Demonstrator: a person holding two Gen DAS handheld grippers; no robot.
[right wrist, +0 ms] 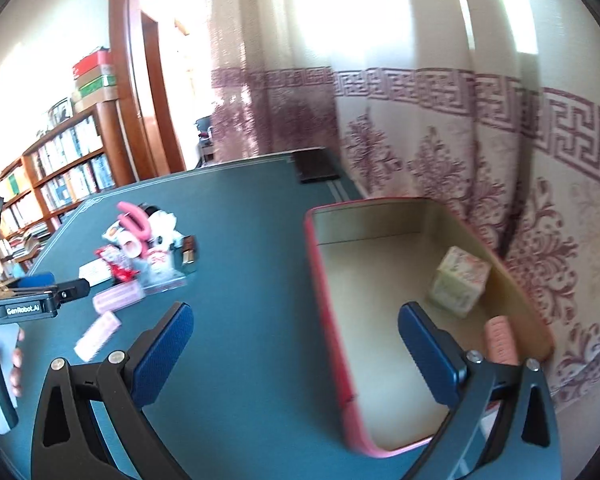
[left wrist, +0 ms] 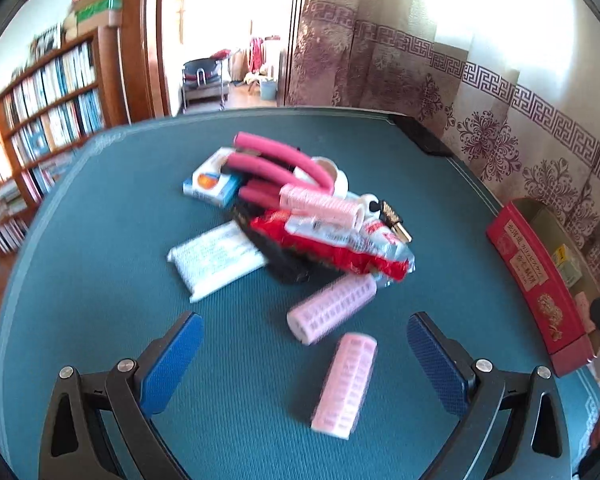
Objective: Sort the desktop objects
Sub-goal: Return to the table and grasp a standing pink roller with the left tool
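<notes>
A heap of objects lies mid-table: dark pink foam rollers (left wrist: 276, 160), a pale pink hair roller (left wrist: 324, 206), a red snack packet (left wrist: 340, 246), a white tissue pack (left wrist: 216, 258) and a blue-white box (left wrist: 212, 182). Two more pale pink rollers lie nearer, one (left wrist: 332, 308) at the heap's edge, one (left wrist: 346, 384) between my left gripper's fingers. My left gripper (left wrist: 300, 354) is open above it. My right gripper (right wrist: 294, 344) is open and empty over the red box's rim (right wrist: 328, 300). The box holds a small carton (right wrist: 458, 280) and a pink roller (right wrist: 500, 340).
The green table (left wrist: 100, 280) has a dark flat object (left wrist: 424, 134) at its far corner. The red box (left wrist: 536, 280) stands at the right edge by the curtain. A bookshelf (left wrist: 40, 120) stands at the left. The left gripper shows in the right wrist view (right wrist: 32, 300).
</notes>
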